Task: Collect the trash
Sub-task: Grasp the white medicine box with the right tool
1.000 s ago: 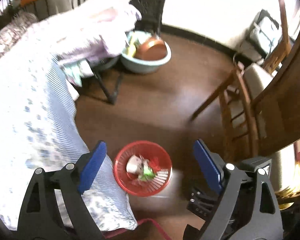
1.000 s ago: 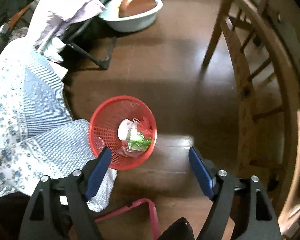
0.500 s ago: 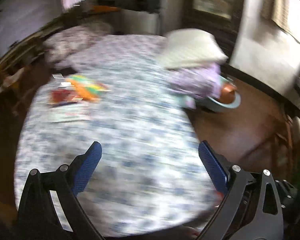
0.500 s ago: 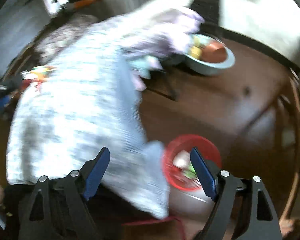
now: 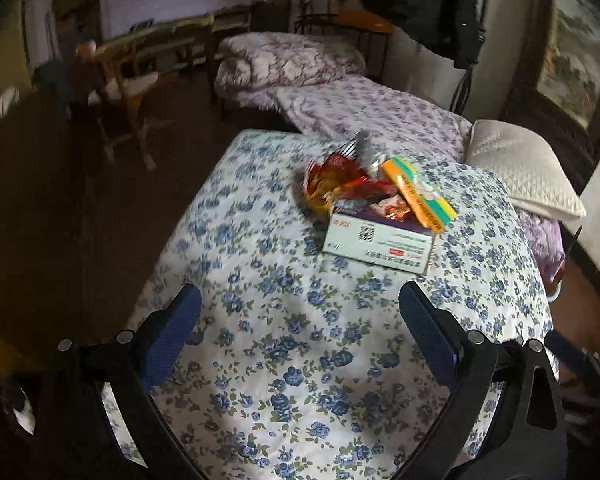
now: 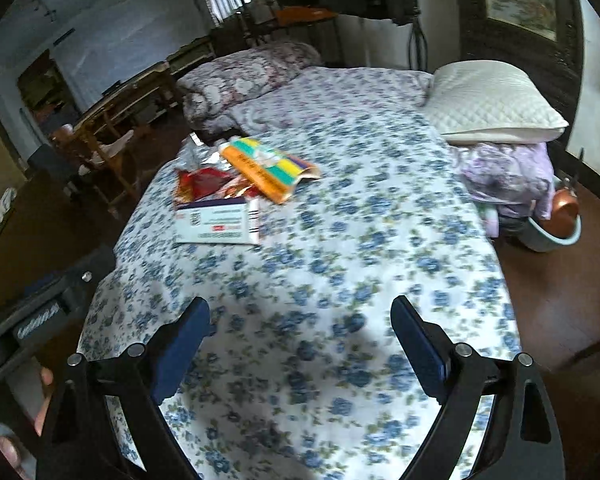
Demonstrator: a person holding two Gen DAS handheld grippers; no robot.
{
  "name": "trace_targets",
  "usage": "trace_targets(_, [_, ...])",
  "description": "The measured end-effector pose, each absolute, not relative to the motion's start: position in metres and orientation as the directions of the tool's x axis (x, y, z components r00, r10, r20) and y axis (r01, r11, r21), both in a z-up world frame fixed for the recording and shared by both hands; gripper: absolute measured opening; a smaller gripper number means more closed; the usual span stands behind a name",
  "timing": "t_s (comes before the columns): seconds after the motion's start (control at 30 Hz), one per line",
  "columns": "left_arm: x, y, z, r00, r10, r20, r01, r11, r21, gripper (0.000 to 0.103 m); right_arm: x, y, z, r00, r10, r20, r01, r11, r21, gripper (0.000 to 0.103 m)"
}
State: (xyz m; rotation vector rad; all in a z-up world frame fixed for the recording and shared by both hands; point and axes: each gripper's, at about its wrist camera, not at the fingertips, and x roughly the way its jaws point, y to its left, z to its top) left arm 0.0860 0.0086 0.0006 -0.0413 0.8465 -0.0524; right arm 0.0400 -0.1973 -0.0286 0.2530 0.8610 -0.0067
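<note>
1. The left gripper (image 5: 300,314) has its jaws spread about as wide as they go, having just been opening, with nothing between them but flowered bedspread.
2. The right gripper (image 6: 300,326) likewise has just been opening its jaws; they stand wide and hold nothing.
3. Both hang over the near part of the bed (image 5: 308,360), well short of the trash.
4. The trash sits in one heap further up the bed: a white box (image 5: 380,242) lying flat, red and yellow crinkled wrappers (image 5: 332,182) behind it, and an orange, yellow and green packet (image 5: 420,196) leaning across the box's far edge.
5. From the right wrist the heap lies to the left, near the bed's edge: box (image 6: 216,226), wrappers (image 6: 204,182), packet (image 6: 268,168).
6. Only the right wrist view shows a pale basin with a copper-coloured pot (image 6: 560,216) on the floor past the bed's right side, under a pile of lilac cloth (image 6: 508,172).
7. It alone also catches a hand (image 6: 44,400) at the lower left.
8. Both views show the white quilted pillow (image 5: 520,168) and the purple-patterned quilt (image 5: 284,60) beyond.
</note>
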Motion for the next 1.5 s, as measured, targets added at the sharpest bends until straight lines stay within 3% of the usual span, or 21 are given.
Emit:
trace_targets(0.17, [0.085, 0.013, 0.003, 0.673, -0.074, -0.736, 0.007, 0.996, -0.094, 0.095, 0.034, -0.190, -0.034, 0.642, 0.059, -0.764, 0.107, 0.980, 0.166, 0.090])
trace_targets(0.47, [0.082, 0.010, 0.000, 0.683, -0.034, -0.729, -0.006, 0.999, -0.053, 0.095, 0.037, -0.187, -0.043, 0.630, 0.027, -0.776, 0.092, 0.990, 0.109, 0.091])
trace_targets(0.6, [0.086, 0.016, -0.004, 0.676, -0.019, -0.737, -0.028, 0.998, -0.052, 0.095, 0.047, -0.187, -0.045, 0.613, 0.078, -0.786, 0.091, 0.981, 0.168, 0.091])
trace_targets(0.87, [0.098, 0.063, -0.012, 0.640, 0.162, -0.751, -0.256, 0.967, -0.009, 0.095, 0.128, -0.170, -0.047, 0.596, 0.137, -0.791, 0.078, 0.971, 0.227, 0.093])
trace_targets(1.23, [0.105, 0.097, -0.027, 0.576, 0.135, -0.806, -0.325, 0.943, -0.075, 0.095, 0.186, -0.151, -0.073, 0.561, 0.183, -0.807, 0.010, 0.974, 0.227, 0.093])
trace_targets(1.3, [0.105, 0.093, -0.026, 0.577, 0.154, -0.802, -0.317, 0.947, -0.046, 0.095, 0.178, -0.145, -0.075, 0.553, 0.255, -0.793, -0.044, 0.960, 0.278, 0.071])
trace_targets(1.33, [0.105, 0.091, -0.026, 0.578, 0.161, -0.800, -0.314, 0.949, -0.036, 0.095, 0.175, -0.142, -0.075, 0.536, 0.275, -0.798, -0.062, 0.956, 0.287, 0.048])
trace_targets(1.37, [0.105, 0.091, -0.026, 0.580, 0.166, -0.798, -0.313, 0.949, -0.030, 0.095, 0.165, -0.138, -0.076, 0.513, 0.290, -0.808, -0.080, 0.953, 0.291, 0.038])
trace_targets(1.43, [0.104, 0.092, -0.025, 0.580, 0.164, -0.798, -0.317, 0.948, -0.036, 0.095, 0.148, -0.136, -0.078, 0.461, 0.331, -0.823, -0.098, 0.941, 0.324, 0.026])
trace_targets(1.5, [0.104, 0.094, -0.025, 0.578, 0.146, -0.803, -0.318, 0.946, -0.057, 0.095, 0.135, -0.137, -0.078, 0.411, 0.392, -0.823, -0.116, 0.918, 0.379, 0.025])
